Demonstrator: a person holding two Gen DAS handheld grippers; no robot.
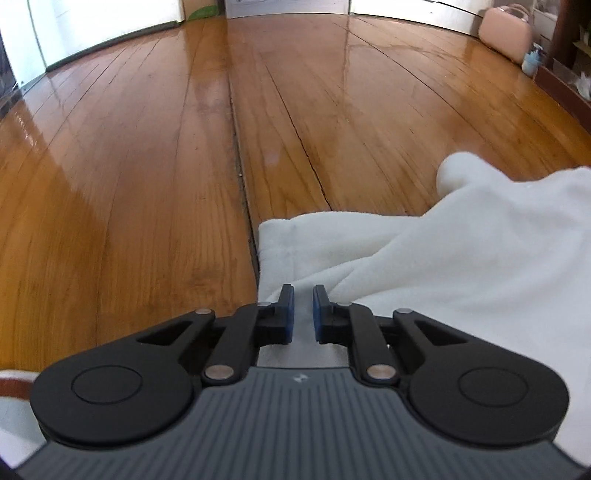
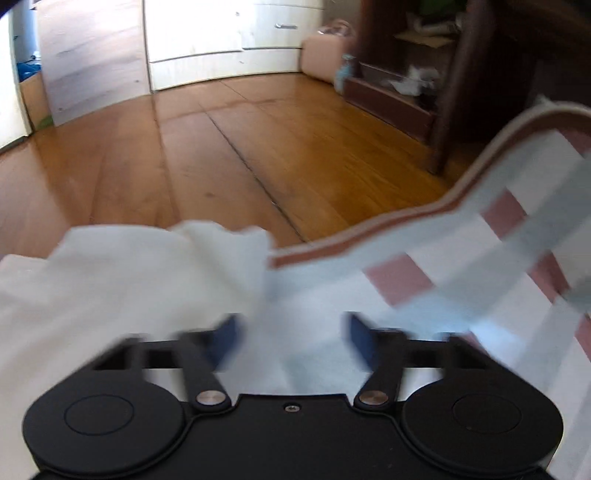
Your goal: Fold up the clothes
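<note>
Claws, two: left claw [image 1: 303, 291] nearly closed over one white garment [image 1: 461, 251], right claw [image 2: 291, 325] spread.

One white garment [image 1: 461, 258] lies on the wooden floor [image 1: 147, 166], at the near right in the left wrist view. One checked cloth [image 2: 498, 258] with a brown-trimmed edge spreads at the near right in the right wrist view. Two grippers: the left gripper [image 1: 303, 310] and the right gripper [image 2: 291, 339], two fingers each. One pink case [image 1: 506, 31] stands by the far right corner. One dark wooden shelf unit [image 2: 443, 92] stands along the right edge.
</note>
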